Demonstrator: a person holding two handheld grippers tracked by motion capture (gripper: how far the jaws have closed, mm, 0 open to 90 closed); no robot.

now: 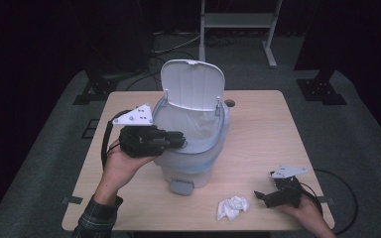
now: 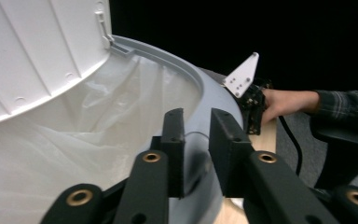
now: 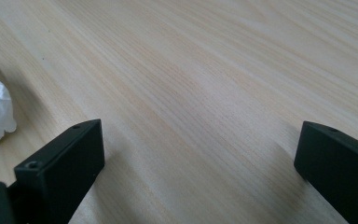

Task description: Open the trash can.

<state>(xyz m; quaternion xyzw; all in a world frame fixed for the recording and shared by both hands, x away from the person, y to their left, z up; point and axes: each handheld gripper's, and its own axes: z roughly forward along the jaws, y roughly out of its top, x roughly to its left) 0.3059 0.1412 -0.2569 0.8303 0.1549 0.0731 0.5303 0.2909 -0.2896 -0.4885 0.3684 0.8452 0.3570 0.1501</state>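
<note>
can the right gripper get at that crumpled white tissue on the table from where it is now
Probably yes. The right gripper rests low on the table with its jaws wide apart and nothing between them, and the crumpled tissue lies just beside it on bare wood, well clear of the bin.

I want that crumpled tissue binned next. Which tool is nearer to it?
Right. The right tool rests on the table just beside the crumpled tissue, jaws wide open. The left tool is farther off, up at the rim of the bin.
</note>
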